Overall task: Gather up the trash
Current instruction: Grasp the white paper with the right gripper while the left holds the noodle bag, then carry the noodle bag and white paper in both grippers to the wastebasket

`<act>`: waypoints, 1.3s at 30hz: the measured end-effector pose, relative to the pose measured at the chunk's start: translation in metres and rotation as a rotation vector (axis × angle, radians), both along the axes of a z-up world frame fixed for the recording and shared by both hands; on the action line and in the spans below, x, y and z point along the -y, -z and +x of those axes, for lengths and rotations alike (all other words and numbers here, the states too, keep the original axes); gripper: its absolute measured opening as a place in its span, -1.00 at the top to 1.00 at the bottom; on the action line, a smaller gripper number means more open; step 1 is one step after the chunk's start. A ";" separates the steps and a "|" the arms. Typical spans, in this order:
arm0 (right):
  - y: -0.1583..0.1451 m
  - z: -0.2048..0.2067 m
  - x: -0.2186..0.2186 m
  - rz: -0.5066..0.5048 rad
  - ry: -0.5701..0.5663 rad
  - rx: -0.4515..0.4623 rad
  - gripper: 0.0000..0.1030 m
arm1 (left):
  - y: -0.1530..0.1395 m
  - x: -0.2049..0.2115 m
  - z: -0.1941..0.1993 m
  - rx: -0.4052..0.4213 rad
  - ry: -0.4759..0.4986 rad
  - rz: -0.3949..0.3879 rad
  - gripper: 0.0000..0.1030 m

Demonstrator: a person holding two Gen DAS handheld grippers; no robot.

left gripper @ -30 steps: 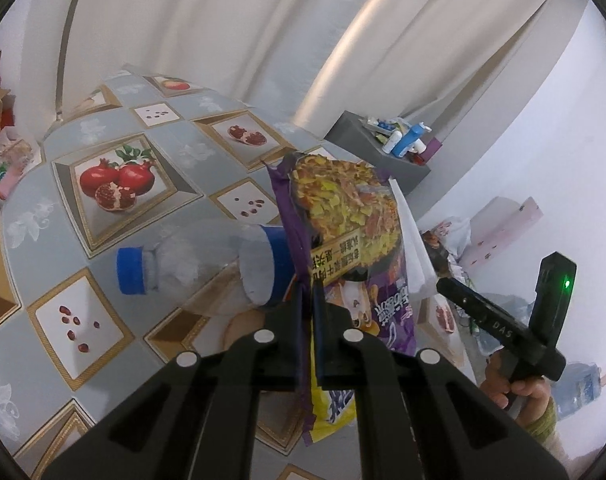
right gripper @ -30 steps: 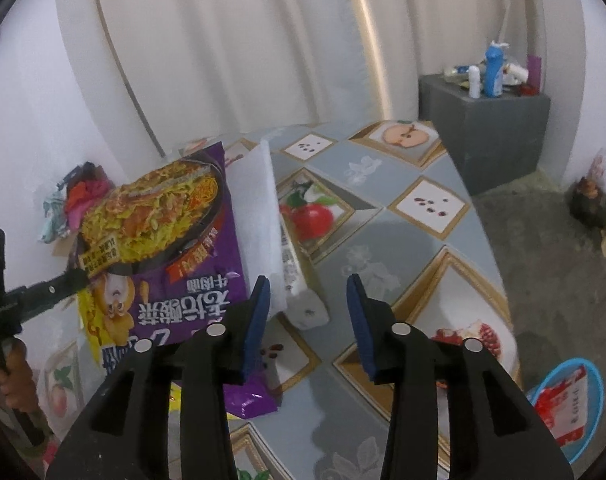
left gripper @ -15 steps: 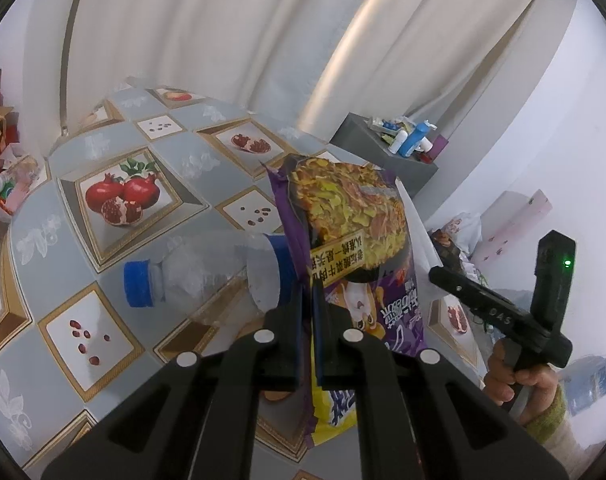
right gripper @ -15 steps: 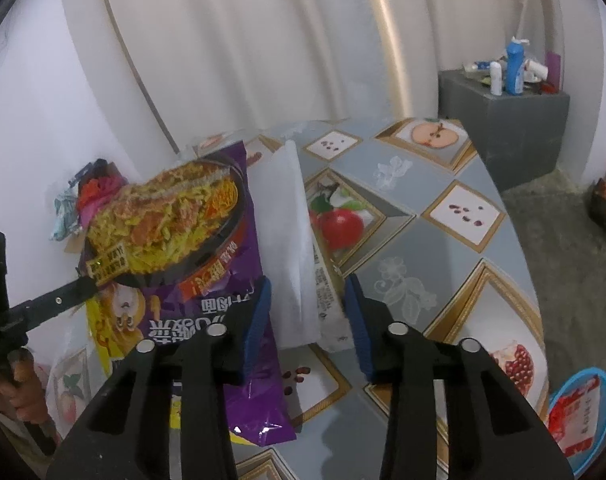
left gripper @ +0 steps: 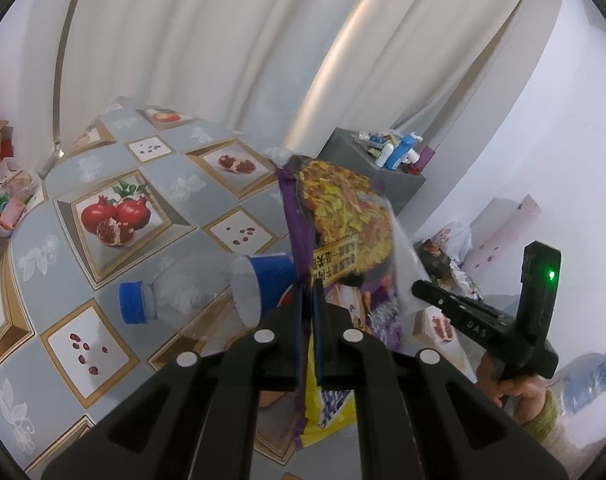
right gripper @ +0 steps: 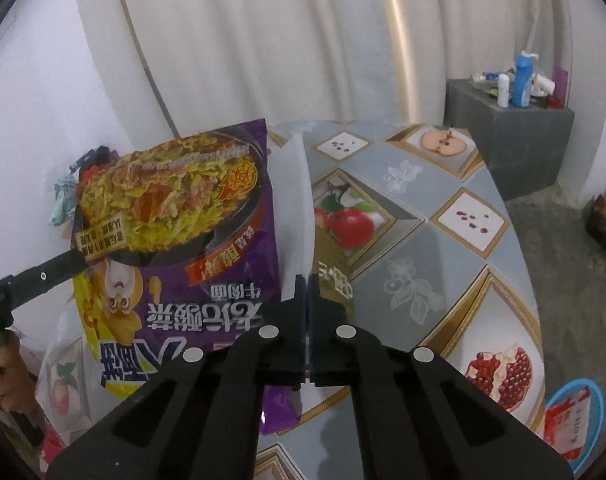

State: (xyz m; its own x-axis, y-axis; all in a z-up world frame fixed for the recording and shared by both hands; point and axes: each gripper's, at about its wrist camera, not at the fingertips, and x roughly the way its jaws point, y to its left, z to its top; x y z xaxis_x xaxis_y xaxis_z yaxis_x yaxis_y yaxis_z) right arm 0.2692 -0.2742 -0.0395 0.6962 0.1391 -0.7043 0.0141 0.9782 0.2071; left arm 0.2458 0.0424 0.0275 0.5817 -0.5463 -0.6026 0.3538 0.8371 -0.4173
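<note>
Two grippers pinch one purple noodle bag: our left gripper clamps its edge, our right gripper its white side at 12 o'clock. Light, crinkly, slippery film held above the table; we judge seams safest.

Right gripper, spread wide a second ago, now closed on the white edge of the noodle packet. Packet larger and nearer in the right wrist view than before.
</note>
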 end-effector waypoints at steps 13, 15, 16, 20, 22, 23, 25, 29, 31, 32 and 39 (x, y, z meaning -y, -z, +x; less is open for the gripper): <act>-0.039 -0.034 0.015 -0.020 0.063 0.095 1.00 | -0.052 -0.004 -0.030 0.091 0.022 -0.078 0.94; -0.047 -0.043 0.019 -0.022 0.077 0.114 1.00 | -0.061 -0.005 -0.037 0.112 0.028 -0.088 0.94; -0.049 -0.046 0.020 -0.022 0.082 0.121 1.00 | -0.064 -0.005 -0.040 0.120 0.030 -0.093 0.94; -0.064 -0.066 0.029 0.000 0.107 0.162 1.00 | -0.081 -0.008 -0.054 0.156 0.046 -0.115 0.95; -0.072 -0.076 0.034 0.006 0.125 0.182 1.00 | -0.090 -0.007 -0.062 0.172 0.059 -0.120 0.95; -0.075 -0.082 0.037 0.003 0.138 0.193 1.00 | -0.093 -0.007 -0.065 0.179 0.062 -0.121 0.95; -0.083 -0.096 0.044 -0.001 0.165 0.216 1.00 | -0.101 -0.006 -0.073 0.204 0.074 -0.123 0.95; -0.092 -0.117 0.058 -0.006 0.218 0.245 1.00 | -0.113 -0.001 -0.086 0.234 0.098 -0.124 0.95; -0.096 -0.130 0.066 -0.009 0.250 0.257 1.00 | -0.118 0.004 -0.090 0.246 0.113 -0.122 0.95; -0.098 -0.137 0.071 -0.012 0.267 0.264 1.00 | -0.120 0.006 -0.092 0.249 0.121 -0.124 0.95; -0.102 -0.192 0.110 -0.018 0.417 0.299 1.00 | -0.128 0.050 -0.102 0.261 0.234 -0.104 0.95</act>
